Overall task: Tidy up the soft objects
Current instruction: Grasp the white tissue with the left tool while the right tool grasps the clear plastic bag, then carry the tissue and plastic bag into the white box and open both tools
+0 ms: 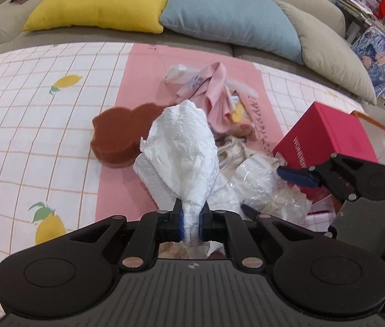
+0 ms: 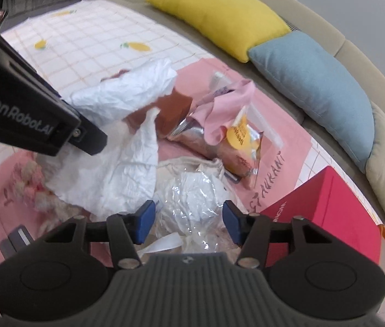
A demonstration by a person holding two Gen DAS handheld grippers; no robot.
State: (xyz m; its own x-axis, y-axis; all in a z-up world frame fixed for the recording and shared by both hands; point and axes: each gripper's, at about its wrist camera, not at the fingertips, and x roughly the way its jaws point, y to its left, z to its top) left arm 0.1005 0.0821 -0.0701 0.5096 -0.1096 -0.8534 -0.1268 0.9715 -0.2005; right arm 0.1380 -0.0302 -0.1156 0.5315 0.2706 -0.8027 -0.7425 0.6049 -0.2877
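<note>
- My left gripper point(image 1: 191, 224) has its jaws clamped on the gathered neck of a white crumpled paper towel point(image 1: 181, 152); nothing else is between them.
- From that pinch the towel fans out straight ahead along the line the jaws point, its loose end over the brown sponge point(image 1: 116, 139), so its long axis runs away from me.
- My right gripper point(image 2: 187, 224) has its jaws apart and empty, hanging just above a wad of clear plastic wrap point(image 2: 192, 199) that sits between and slightly beyond the blue pads point(image 2: 146, 223).
- The wrap lies dead ahead of the right jaws, and the right hand is plainly nearer to it than the left.
- Beyond lie a pink cloth point(image 2: 225, 109), a snack packet point(image 2: 243, 139) and a red box point(image 2: 328, 215) on the couch's patterned sheet point(image 1: 29, 103).
- I judge that closing on the wrap needs only a short drop.
</note>
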